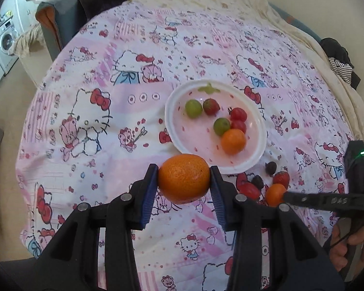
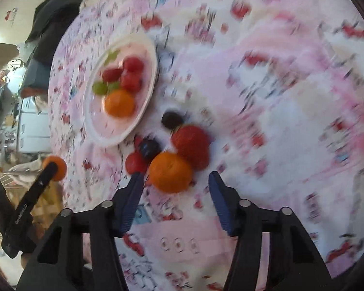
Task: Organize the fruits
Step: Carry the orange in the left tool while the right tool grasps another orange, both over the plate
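Observation:
My left gripper (image 1: pixel 184 178) is shut on a large orange (image 1: pixel 183 179) and holds it above the cloth, just in front of the white plate (image 1: pixel 261 126). The plate holds two green grapes, a strawberry, cherry tomatoes and a small orange (image 1: pixel 233 141). My right gripper (image 2: pixel 174 180) is open, its fingers either side of a small orange (image 2: pixel 170 172) lying on the cloth. Beside that orange lie a strawberry (image 2: pixel 191 143), a cherry tomato (image 2: pixel 135 163) and two dark grapes (image 2: pixel 172 120). The right wrist view is blurred.
A pink Hello Kitty cloth (image 1: pixel 97 111) covers the table. A cream blanket (image 1: pixel 230 2) lies at the far edge, dark clothes (image 1: pixel 339 60) at the right. A washing machine (image 1: pixel 4 41) stands far left.

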Demonstrator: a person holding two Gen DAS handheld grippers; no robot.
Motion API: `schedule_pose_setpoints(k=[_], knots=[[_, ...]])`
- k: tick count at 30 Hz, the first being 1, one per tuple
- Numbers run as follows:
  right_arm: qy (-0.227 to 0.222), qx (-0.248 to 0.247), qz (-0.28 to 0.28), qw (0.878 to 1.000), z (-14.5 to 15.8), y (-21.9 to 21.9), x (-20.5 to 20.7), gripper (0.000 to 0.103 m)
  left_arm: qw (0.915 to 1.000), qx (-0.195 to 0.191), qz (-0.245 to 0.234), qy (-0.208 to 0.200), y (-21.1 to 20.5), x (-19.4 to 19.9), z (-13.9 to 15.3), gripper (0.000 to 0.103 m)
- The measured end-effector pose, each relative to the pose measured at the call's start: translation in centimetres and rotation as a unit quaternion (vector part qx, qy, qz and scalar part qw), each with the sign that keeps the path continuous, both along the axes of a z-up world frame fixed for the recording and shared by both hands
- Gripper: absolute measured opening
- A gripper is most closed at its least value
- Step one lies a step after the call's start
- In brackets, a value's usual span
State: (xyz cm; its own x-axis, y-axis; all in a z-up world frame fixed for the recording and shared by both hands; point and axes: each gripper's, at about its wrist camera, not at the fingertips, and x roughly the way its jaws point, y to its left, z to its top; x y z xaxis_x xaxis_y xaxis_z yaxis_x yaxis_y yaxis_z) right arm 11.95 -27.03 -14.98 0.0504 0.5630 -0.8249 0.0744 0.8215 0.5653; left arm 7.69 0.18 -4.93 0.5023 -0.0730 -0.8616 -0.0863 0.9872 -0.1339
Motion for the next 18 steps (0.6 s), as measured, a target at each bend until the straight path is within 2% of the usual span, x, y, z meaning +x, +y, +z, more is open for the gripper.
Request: schedule_pose_setpoints(k=[3, 5, 8, 14, 18], knots=[[0.002, -0.021, 0.019, 1.000, -0.7, 1.4, 0.3, 0.055, 1.0000, 0.000, -0.004, -0.003, -0.3, -0.2, 0.1, 0.038], [-0.002, -0.040, 0.030, 0.999, -1.0, 2.0, 0.5, 0.047, 1.0000, 0.002, -0.006, -0.001, -0.5, -0.1, 0.0, 0.038], [-0.015, -0.045, 0.043, 0.998, -0.8, 2.3, 0.5, 0.045, 1.0000, 0.004, -0.005, 0.000, -0.7, -0.1, -0.1, 0.038], [-0.028, -0.028, 0.049, 0.998, 0.3, 1.8, -0.3, 0.044, 1.0000, 0.008, -0.002, -0.003, -0.6, 0.0, -0.3, 0.038], [-0.046, 0.006, 0.037, 0.998, 1.8, 1.4, -0.5, 0.044, 0.9998, 0.017, -0.001, -0.009, -0.4, -0.1, -0.1, 0.038]])
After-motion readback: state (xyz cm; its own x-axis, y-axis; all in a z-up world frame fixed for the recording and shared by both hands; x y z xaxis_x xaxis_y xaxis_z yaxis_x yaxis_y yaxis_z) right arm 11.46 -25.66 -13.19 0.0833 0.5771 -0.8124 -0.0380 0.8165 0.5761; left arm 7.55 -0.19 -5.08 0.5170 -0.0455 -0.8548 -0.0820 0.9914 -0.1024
